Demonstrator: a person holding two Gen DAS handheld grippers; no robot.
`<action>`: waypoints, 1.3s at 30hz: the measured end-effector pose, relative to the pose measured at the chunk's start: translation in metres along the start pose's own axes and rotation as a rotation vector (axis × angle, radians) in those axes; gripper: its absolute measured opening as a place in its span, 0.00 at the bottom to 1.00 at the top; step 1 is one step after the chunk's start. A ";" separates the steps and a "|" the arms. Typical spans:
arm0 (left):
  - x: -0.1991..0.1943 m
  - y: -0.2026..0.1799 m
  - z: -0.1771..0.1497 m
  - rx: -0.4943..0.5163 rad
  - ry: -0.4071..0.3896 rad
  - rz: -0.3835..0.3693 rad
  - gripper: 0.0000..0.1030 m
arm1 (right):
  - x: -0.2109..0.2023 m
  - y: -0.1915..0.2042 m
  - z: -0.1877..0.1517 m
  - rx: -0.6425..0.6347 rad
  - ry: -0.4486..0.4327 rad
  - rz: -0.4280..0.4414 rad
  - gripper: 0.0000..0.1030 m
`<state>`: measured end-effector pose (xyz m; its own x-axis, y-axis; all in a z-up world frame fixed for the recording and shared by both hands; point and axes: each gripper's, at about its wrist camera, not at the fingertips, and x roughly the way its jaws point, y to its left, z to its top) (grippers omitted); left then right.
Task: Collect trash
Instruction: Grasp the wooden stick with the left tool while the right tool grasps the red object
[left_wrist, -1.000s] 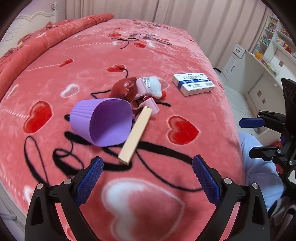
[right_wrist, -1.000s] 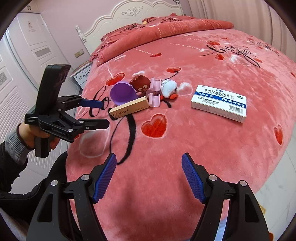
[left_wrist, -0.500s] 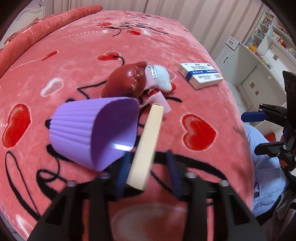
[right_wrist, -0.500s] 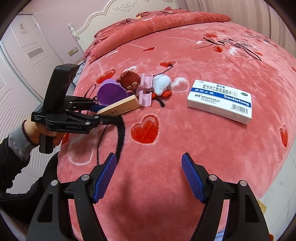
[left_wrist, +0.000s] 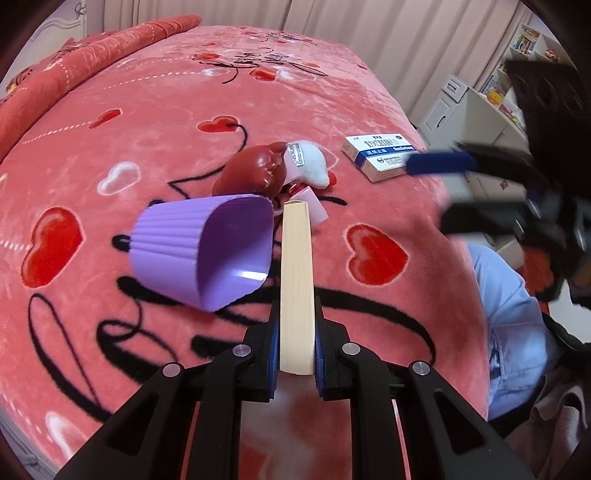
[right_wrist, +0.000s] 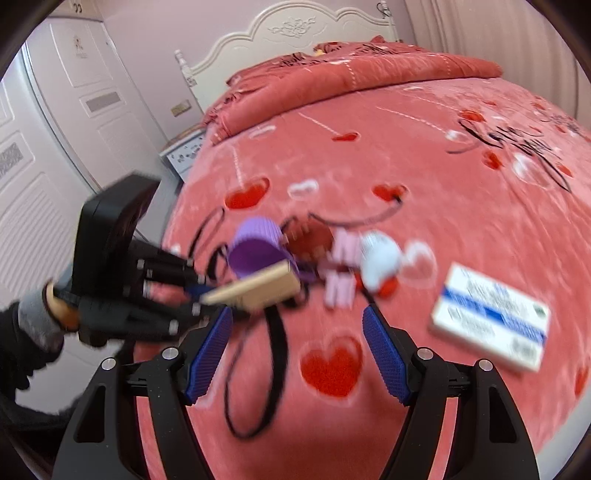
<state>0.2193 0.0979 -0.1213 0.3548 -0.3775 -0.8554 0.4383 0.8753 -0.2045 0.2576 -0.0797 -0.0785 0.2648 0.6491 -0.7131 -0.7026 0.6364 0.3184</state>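
My left gripper (left_wrist: 296, 314) is shut on the near end of a long tan box (left_wrist: 296, 273), which also shows in the right wrist view (right_wrist: 255, 290). A purple ribbed cup (left_wrist: 201, 249) lies on its side just left of the box, mouth toward me. Behind them sit a brown plush toy (left_wrist: 258, 171), a white plush piece (left_wrist: 312, 166) and a pink clip (left_wrist: 314, 205). A white and blue medicine box (left_wrist: 382, 157) lies farther right, and shows blurred in the right wrist view (right_wrist: 491, 315). My right gripper (right_wrist: 297, 350) is open and empty above the blanket.
Everything lies on a red heart-patterned blanket (left_wrist: 110, 147) over a bed with a white headboard (right_wrist: 295, 33). White cabinets (left_wrist: 469, 107) stand past the bed's right edge. A white door (right_wrist: 55, 122) is left of the bed. A person's blue clothing (left_wrist: 506, 295) is at the bed's right side.
My left gripper moved forward and closed on the tan box, which now points straight ahead. My right gripper swung closer to the objects and its view is blurred.
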 end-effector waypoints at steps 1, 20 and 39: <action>-0.002 0.000 0.000 0.000 0.000 -0.003 0.16 | 0.004 -0.001 0.007 0.005 0.000 0.006 0.70; -0.001 0.013 -0.004 0.003 -0.004 -0.043 0.16 | 0.090 -0.006 0.059 -0.047 0.091 0.011 0.49; -0.009 -0.012 0.000 0.025 -0.001 -0.033 0.16 | 0.035 0.002 0.041 -0.098 0.012 0.021 0.31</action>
<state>0.2109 0.0910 -0.1109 0.3408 -0.4060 -0.8479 0.4697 0.8548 -0.2205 0.2927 -0.0386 -0.0777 0.2417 0.6566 -0.7145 -0.7692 0.5785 0.2715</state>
